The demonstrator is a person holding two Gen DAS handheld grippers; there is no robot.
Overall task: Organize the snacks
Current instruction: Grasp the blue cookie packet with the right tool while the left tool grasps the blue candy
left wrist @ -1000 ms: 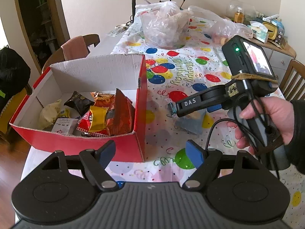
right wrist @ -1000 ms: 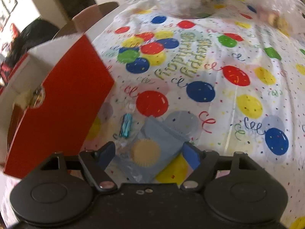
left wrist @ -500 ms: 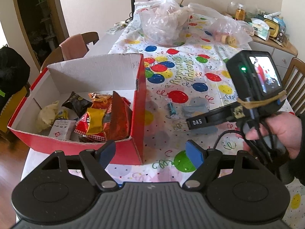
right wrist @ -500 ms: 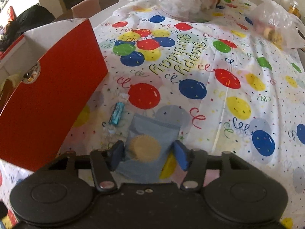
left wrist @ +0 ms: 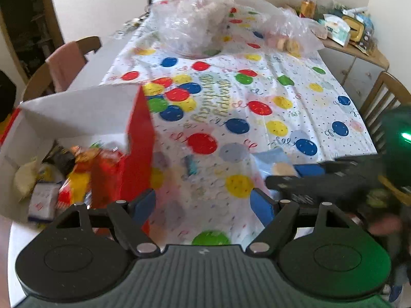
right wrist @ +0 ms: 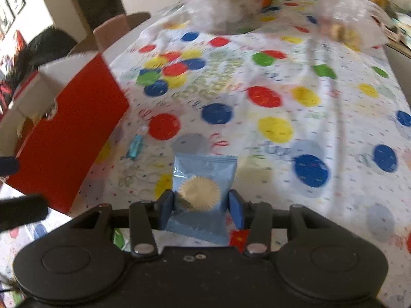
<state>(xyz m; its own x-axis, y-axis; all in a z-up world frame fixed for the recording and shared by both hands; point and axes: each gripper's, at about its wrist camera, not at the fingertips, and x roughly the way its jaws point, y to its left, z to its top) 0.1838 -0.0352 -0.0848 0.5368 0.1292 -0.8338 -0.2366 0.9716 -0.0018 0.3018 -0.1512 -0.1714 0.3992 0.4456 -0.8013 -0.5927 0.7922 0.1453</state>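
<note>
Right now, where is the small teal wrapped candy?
In the right wrist view, the small teal wrapped candy lies on the balloon tablecloth, between the red cardboard box and the light-blue cookie packet.

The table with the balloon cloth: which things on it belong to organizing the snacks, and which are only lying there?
Belong to the job:
- blue snack packet, clamped in the right gripper, whose jaws have just been closing on it
- red box with snacks inside
- small teal candy beside the box
- left gripper, open and empty

Just lying about:
- clear plastic bags
- chairs
- cluttered sideboard
</note>
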